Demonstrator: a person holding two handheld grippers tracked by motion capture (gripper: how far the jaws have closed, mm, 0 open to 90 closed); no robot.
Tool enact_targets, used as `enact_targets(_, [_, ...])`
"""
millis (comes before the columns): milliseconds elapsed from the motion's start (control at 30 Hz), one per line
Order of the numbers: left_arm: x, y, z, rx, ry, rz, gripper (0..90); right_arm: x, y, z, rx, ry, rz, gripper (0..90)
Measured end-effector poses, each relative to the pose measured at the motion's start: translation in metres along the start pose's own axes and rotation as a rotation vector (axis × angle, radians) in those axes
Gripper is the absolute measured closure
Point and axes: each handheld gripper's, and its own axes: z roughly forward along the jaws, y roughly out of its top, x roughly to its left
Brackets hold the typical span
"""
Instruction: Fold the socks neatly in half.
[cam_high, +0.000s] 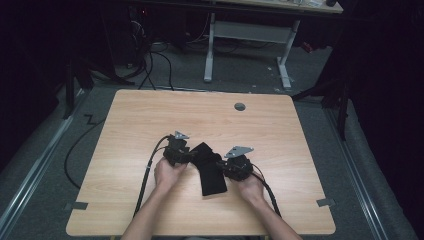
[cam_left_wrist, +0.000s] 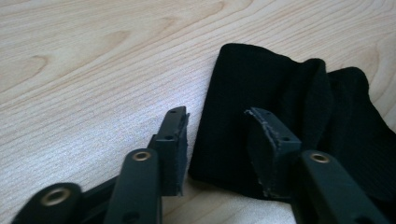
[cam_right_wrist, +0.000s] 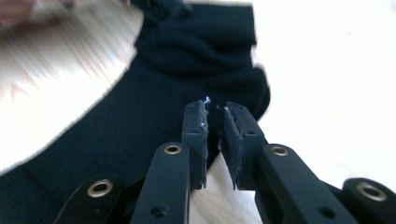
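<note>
Pretty dim from the high view, only the wooden table (cam_high: 150, 120) lit, surroundings nearly black. Blown-out glare on the right side of the right gripper view, plus motion blur top left. Left gripper view sharp and evenly lit, soft shadows.

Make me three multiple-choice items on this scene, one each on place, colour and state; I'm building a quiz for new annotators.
1. Where does the cloth lie?
A. on the floor
B. on the table, between the grippers
C. on the far desk

2. What colour is the cloth?
A. black
B. white
C. red

3. How do the left gripper jaws stand?
A. shut tight
B. open, beside the cloth's edge
C. clamped on a cable

Answers: 1 B, the high view shows it between both hands; 2 A, black in every view; 3 B, a wide gap shows between them.
</note>
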Motion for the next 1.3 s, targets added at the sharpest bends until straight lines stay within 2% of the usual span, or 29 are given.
enact_targets(100, [0.001, 0.0, 0.0, 0.0, -0.014, -0.009, 64.4, 0.001, 0.018, -0.001, -0.031, 0.006, 0.005, 79.1])
enact_targets(133, [0.001, 0.0, 0.0, -0.001, -0.016, -0.011, 64.4, 0.001, 0.018, -0.001, -0.031, 0.006, 0.005, 79.1])
enact_targets(167, [0.001, 0.0, 0.0, -0.001, -0.02, -0.013, 65.6, 0.002, 0.028, 0.004, -0.036, 0.005, 0.001, 79.2])
enact_targets(300, [0.006, -0.001, -0.001, 0.0, -0.046, -0.037, 68.5, 0.005, 0.043, 0.014, -0.036, 0.003, 0.002, 78.7])
enact_targets(433, [0.005, -0.001, -0.003, 0.0, -0.042, -0.007, 73.9, 0.008, 0.058, 0.027, -0.039, -0.009, 0.017, 78.1])
enact_targets(567, [0.005, -0.001, -0.004, -0.002, -0.042, 0.002, 76.7, 0.008, 0.064, 0.034, -0.037, -0.017, 0.026, 77.7])
enact_targets(600, [0.005, 0.0, -0.004, -0.004, -0.044, 0.005, 77.9, 0.009, 0.067, 0.038, -0.023, -0.016, 0.026, 77.4])
enact_targets(667, [0.006, 0.0, -0.005, -0.003, -0.043, 0.006, 78.6, 0.009, 0.068, 0.041, -0.011, -0.015, 0.022, 77.4])
enact_targets(733, [0.006, 0.0, -0.006, -0.003, -0.042, 0.008, 79.2, 0.01, 0.065, 0.045, 0.034, -0.004, 0.005, 77.7])
enact_targets(800, [0.006, 0.0, -0.007, -0.012, -0.049, 0.003, 79.5, 0.011, 0.063, 0.045, 0.044, 0.002, 0.004, 77.9])
enact_targets(900, [0.007, 0.0, -0.008, -0.022, -0.059, -0.002, 79.9, 0.011, 0.055, 0.04, 0.043, 0.016, -0.004, 79.3])
enact_targets(1067, [0.008, 0.001, -0.01, -0.052, -0.099, -0.022, 80.6, 0.014, 0.043, 0.035, 0.047, 0.03, -0.009, 80.1])
enact_targets(1300, [0.002, 0.004, -0.02, -0.097, -0.134, 0.006, 81.7, 0.016, 0.04, 0.037, 0.042, 0.029, -0.018, 80.1])
